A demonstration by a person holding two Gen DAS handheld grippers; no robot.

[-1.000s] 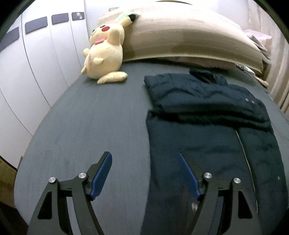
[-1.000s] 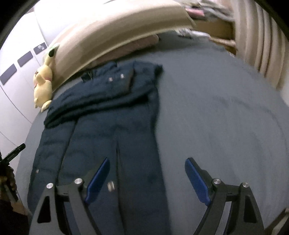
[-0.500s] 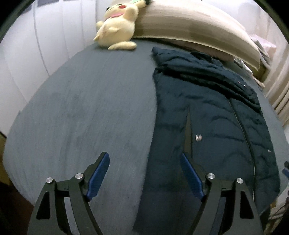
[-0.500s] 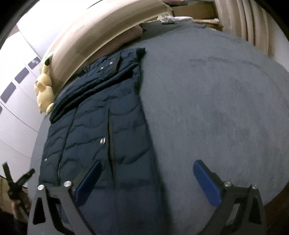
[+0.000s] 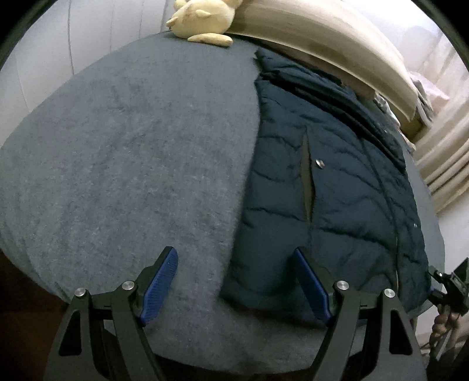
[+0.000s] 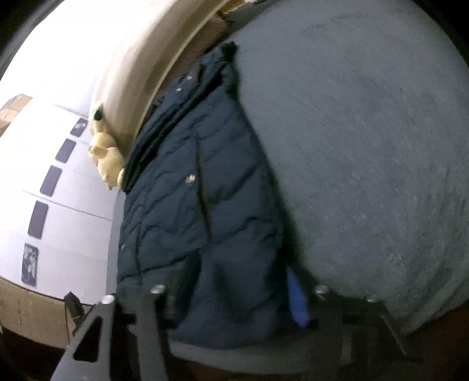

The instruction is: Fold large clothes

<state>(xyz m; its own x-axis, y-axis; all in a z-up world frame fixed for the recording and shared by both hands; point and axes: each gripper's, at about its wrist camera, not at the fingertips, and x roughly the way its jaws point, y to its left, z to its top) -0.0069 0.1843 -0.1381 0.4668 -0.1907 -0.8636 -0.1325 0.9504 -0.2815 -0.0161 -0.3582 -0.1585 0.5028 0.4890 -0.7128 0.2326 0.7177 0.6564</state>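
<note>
A dark navy puffer jacket [image 5: 337, 175] lies flat on the grey bed [image 5: 132, 161], sleeves folded across its top and hem toward me. My left gripper [image 5: 234, 258] hangs open just above the hem's left corner, one finger over the bedding and one over the jacket. In the blurred right wrist view the jacket [image 6: 190, 205] runs up the frame. My right gripper [image 6: 234, 287] straddles the hem's right corner and its jaws are closing, with puffy fabric between them. Its blue pad [image 6: 296, 296] lies against the jacket's edge.
A yellow plush toy [image 5: 202, 17] leans on the beige headboard cushion [image 5: 322, 38] at the bed's far end. White wardrobe doors [image 6: 58, 205] stand left of the bed, curtains [image 5: 445, 164] on the right. The other gripper and a hand [image 5: 448, 287] show at the bed's near right corner.
Both grippers have dropped toward the near hem and tilted downward. The right gripper rolled, widened, then narrowed around the hem's right corner. The left gripper's jaws stayed wide.
</note>
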